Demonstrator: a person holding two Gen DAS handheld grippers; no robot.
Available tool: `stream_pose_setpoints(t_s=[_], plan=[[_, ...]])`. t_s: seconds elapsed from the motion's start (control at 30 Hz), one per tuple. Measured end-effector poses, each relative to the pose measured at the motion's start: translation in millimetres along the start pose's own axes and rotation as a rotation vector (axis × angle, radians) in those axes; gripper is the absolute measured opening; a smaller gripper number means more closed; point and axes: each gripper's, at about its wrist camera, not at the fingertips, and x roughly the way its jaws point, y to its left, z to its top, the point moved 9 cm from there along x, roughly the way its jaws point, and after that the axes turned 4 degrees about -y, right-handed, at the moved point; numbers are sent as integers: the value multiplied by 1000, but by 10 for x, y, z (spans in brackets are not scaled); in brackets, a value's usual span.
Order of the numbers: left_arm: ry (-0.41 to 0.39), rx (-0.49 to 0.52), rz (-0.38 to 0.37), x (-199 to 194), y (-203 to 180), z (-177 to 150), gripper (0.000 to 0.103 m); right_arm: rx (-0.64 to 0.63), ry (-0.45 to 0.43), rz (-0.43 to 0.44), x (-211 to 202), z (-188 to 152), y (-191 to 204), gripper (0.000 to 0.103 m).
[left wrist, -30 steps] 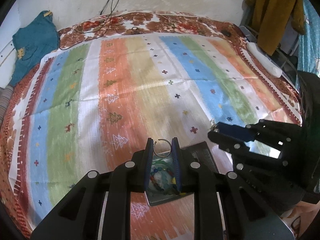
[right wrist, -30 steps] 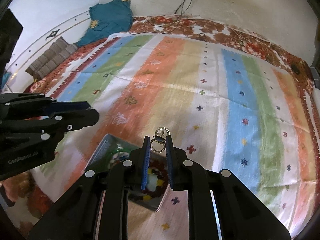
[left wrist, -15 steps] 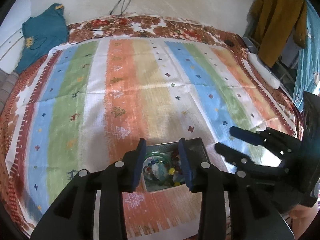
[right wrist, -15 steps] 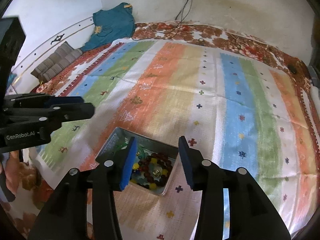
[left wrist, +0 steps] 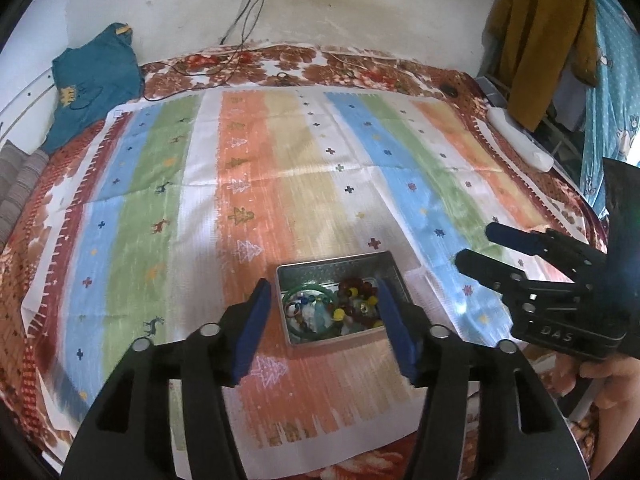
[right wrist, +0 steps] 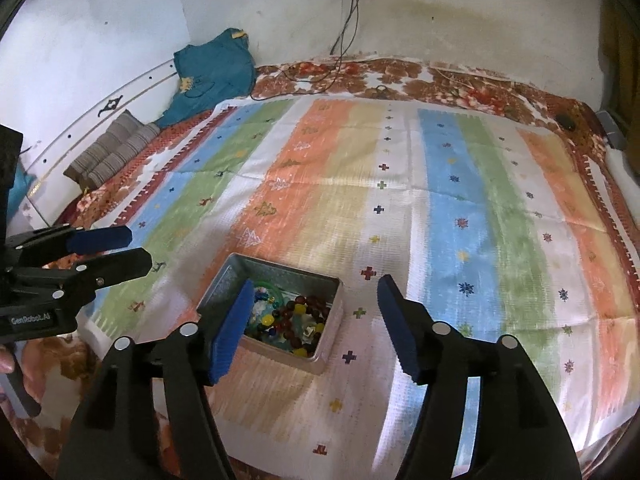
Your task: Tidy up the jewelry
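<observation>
Both grippers above a metal tin (left wrist: 298, 270) of jewelry on a striped cloth (left wrist: 280, 168) spread over a bed. A second ago each gripper pinched a small ring over the tin; now the left gripper (left wrist: 320, 328) and the right gripper (right wrist: 316, 324) both have their jaws opening, with nothing between the blue pads, and both have drawn back from the tin. The rings are no longer held and presumably lie in the tin among the beads (right wrist: 292, 318) and the green bangle (left wrist: 306, 308), though neither can be picked out there. Judged from this, two more pieces are stowed, and no loose jewelry shows on the cloth. Legible writing: "GenRobot.AI" on the left gripper's body in the right wrist view, and "DAS" on the right gripper's body in the left wrist view.
</observation>
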Motion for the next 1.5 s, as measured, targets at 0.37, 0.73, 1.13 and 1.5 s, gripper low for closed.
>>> stream_pose_setpoints(t_s=[0.37, 0.73, 1.13, 1.5], plan=[[-92, 43, 54, -226, 62, -109, 84, -23, -65, 14, -269, -57, 63, 84], [-142, 98, 79, -298, 18, -148, 97, -12, -104, 23, -383, -46, 36, 92], [-158, 97, 85, -344, -16, -123, 97, -12, -126, 16, -444, -78, 61, 98], [-194, 120, 100, -411, -29, -93, 97, -22, -132, 1, -460, -89, 66, 98]])
